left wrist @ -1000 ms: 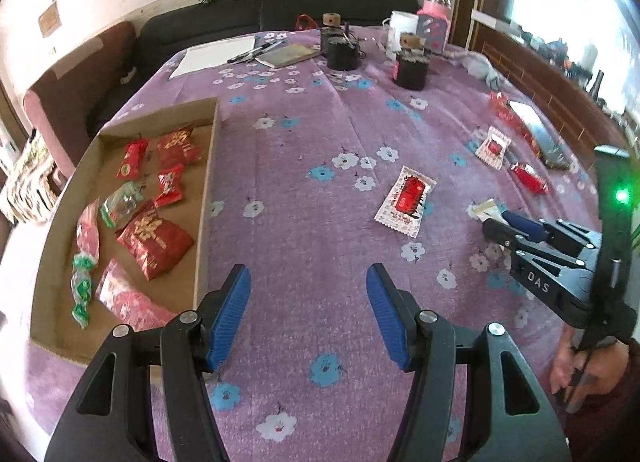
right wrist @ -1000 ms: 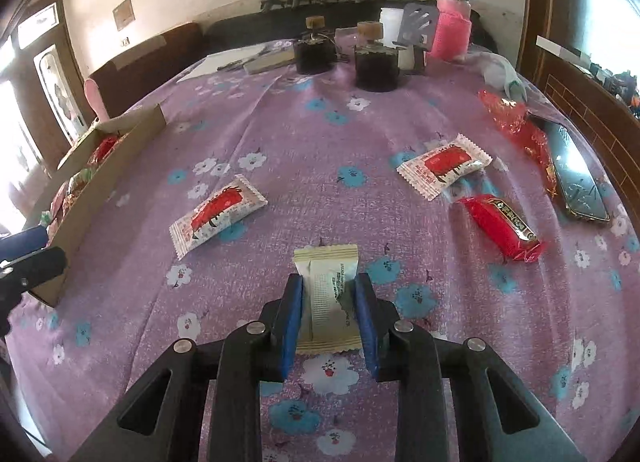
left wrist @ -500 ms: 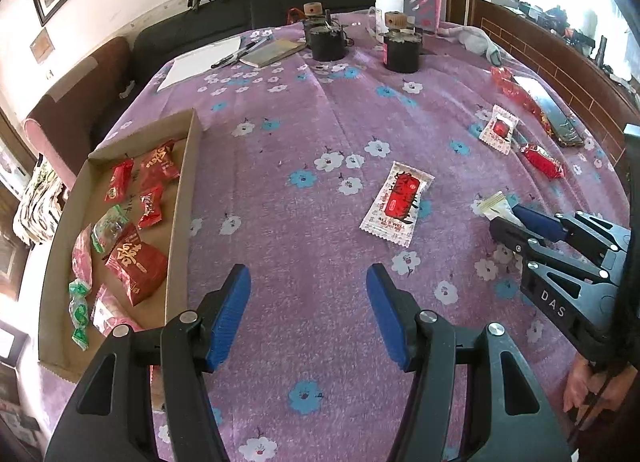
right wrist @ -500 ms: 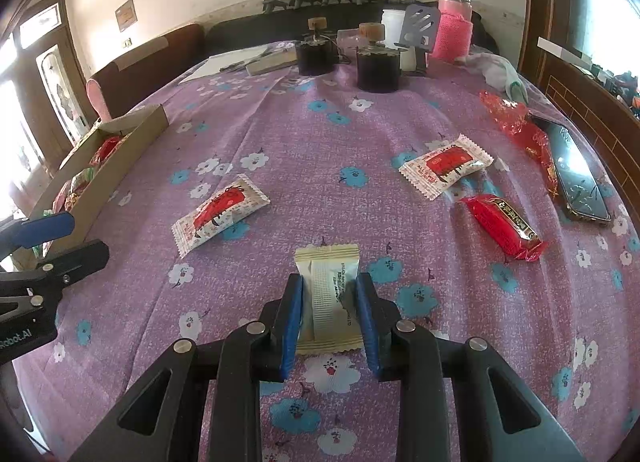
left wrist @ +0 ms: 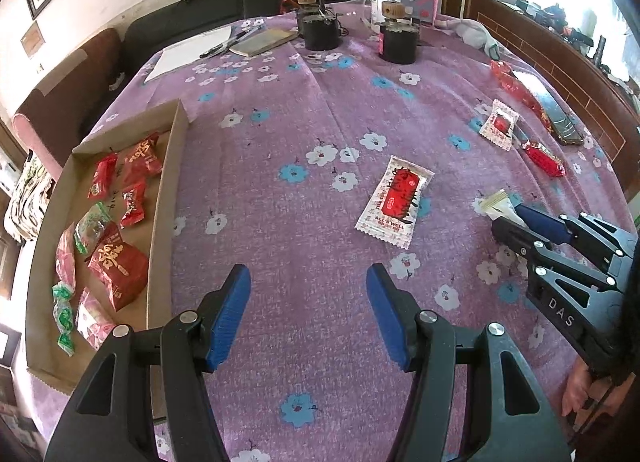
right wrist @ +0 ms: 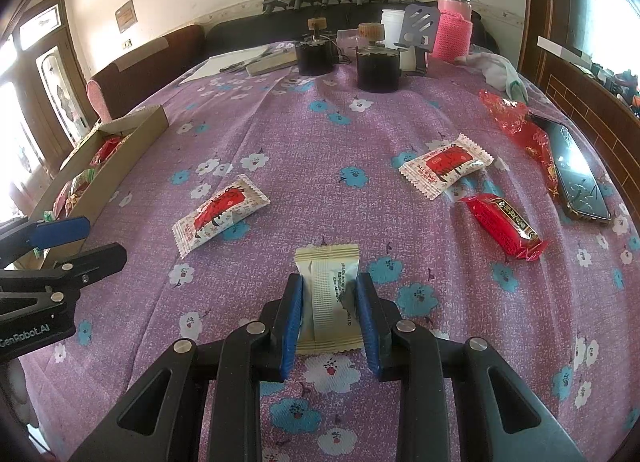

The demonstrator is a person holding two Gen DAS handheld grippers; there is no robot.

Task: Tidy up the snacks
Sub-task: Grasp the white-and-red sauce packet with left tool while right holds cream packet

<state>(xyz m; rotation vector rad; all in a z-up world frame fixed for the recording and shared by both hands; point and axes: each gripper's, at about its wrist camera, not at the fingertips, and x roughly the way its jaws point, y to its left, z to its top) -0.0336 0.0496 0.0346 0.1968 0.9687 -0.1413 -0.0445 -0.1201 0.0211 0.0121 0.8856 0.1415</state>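
A: Right gripper [right wrist: 330,316], entry one. What are the blue pads doing?

B: Both press on the sides of a cream packet [right wrist: 329,294]. It is clamped across its width, its crimped far end sticking out past the fingertips. Whether its underside touches the cloth, I cannot tell.

A: Left gripper [left wrist: 308,314]?

B: Jaws wide apart, nothing between them, only purple floral tablecloth [left wrist: 288,114] below. In the right wrist view it shows at the left edge, also spread.

A: Nearest loose snacks?

B: A white sachet with a red panel [right wrist: 221,215] lies flat ahead and to the left of the held packet, between the two grippers. A second white and red sachet [right wrist: 446,170] lies farther off to the right. Just beside that one, nearer the camera, a red bar [right wrist: 503,225] lies flat on the cloth.

A: Farther right?

B: A crumpled red wrapper [right wrist: 516,122] touches a phone [right wrist: 576,174], screen up, near the table edge.

A: And the collection point?

B: A shallow cardboard tray [left wrist: 162,206] at the left edge of the table. Inside it lie several red packets, the largest [left wrist: 116,264] with gold characters, plus green-twist candies [left wrist: 64,310] along the outer wall.

A: Back of the table?

B: Two dark round jars [right wrist: 378,70] with wooden knobs, a pink bottle [right wrist: 454,32], papers and pens.
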